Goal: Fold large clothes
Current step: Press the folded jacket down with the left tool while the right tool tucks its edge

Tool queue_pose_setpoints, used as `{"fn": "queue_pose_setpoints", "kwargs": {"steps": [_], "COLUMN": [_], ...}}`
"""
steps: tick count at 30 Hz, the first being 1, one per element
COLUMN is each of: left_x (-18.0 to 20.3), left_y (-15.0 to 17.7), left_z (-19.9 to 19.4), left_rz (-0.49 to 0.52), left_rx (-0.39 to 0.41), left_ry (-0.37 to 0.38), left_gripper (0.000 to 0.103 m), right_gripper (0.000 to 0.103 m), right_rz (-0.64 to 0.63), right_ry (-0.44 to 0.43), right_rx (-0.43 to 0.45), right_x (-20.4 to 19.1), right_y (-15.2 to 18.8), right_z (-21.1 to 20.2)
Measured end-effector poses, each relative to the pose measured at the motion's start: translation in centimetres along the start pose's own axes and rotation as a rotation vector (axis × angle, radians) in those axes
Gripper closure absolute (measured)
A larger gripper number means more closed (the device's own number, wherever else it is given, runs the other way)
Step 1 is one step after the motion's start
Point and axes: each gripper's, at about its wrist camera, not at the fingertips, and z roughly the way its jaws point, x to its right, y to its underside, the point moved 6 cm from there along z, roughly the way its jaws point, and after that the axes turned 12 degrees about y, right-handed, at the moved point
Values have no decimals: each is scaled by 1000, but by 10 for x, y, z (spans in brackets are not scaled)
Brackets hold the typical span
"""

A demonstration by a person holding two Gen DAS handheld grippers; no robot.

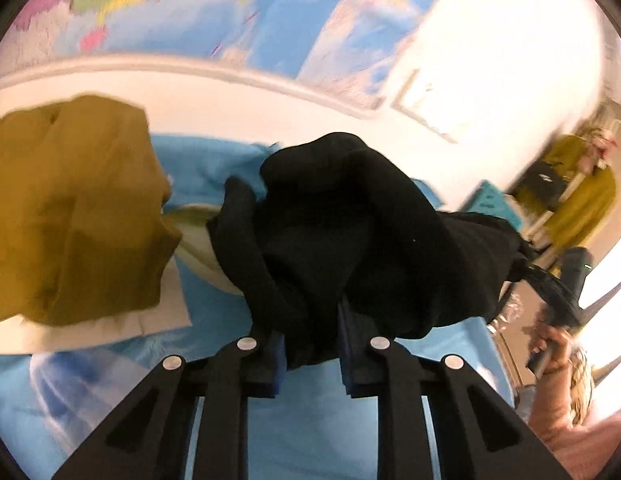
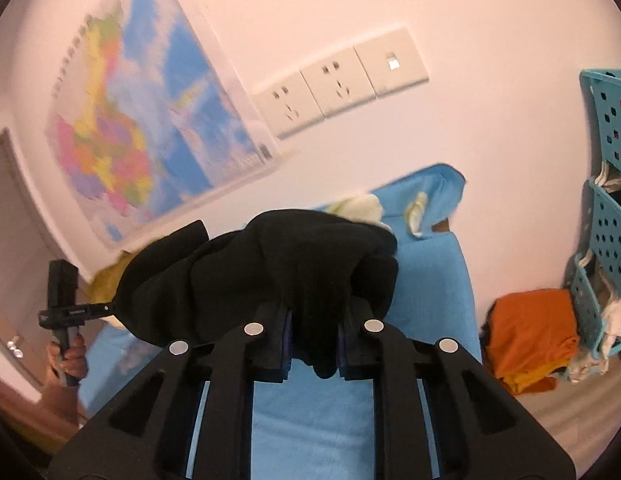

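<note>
A: Background: map (image 2: 150, 120) on wall; blue sheet (image 2: 310, 420) covers the surface.

B: Left gripper (image 1: 312, 344) and right gripper (image 2: 312, 340) each clench the black garment (image 1: 350, 232), bunched above the sheet; mustard cloth (image 1: 70, 208) at far left.

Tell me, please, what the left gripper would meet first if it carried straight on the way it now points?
Nothing is free ahead: the left gripper is already shut on the black garment, bunched right before its fingers. Beyond that, probably the blue-covered surface near the mustard garment, though depth is unclear.
</note>
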Motion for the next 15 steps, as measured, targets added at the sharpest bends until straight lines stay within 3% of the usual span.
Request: {"fn": "queue_pose_setpoints", "kwargs": {"steps": [2, 4, 5, 6, 7, 9, 11, 12, 15], "left_x": [-1, -16, -25, -33, -35, -23, -5, 3, 26], "left_y": [24, 52, 63, 76, 79, 72, 57, 53, 41], "left_z": [4, 22, 33, 41, 41, 28, 14, 8, 10], "left_rz": [-26, -65, -86, -116, -117, -42, 52, 79, 186], "left_rx": [-73, -183, -240, -293, -287, -234, -158, -132, -109], "left_ry": [37, -8, -33, -48, -63, -105, -121, -118, -114], "left_gripper": [84, 89, 89, 80, 72, 70, 49, 31, 29], "right_gripper": [86, 81, 74, 70, 66, 42, 36, 34, 31], "right_rz": [44, 44, 36, 23, 16, 2, -17, -39, -155], "right_ry": [74, 152, 172, 170, 186, 247, 279, 288, 244], "right_rx": [-110, -266, -281, -261, -245, -205, -130, -99, -62], "right_x": [22, 38, 41, 39, 38, 37, 30, 24, -10], "right_y": [28, 65, 74, 76, 74, 66, 53, 46, 30], "right_z": [16, 41, 44, 41, 35, 23, 3, -3, 1]}}
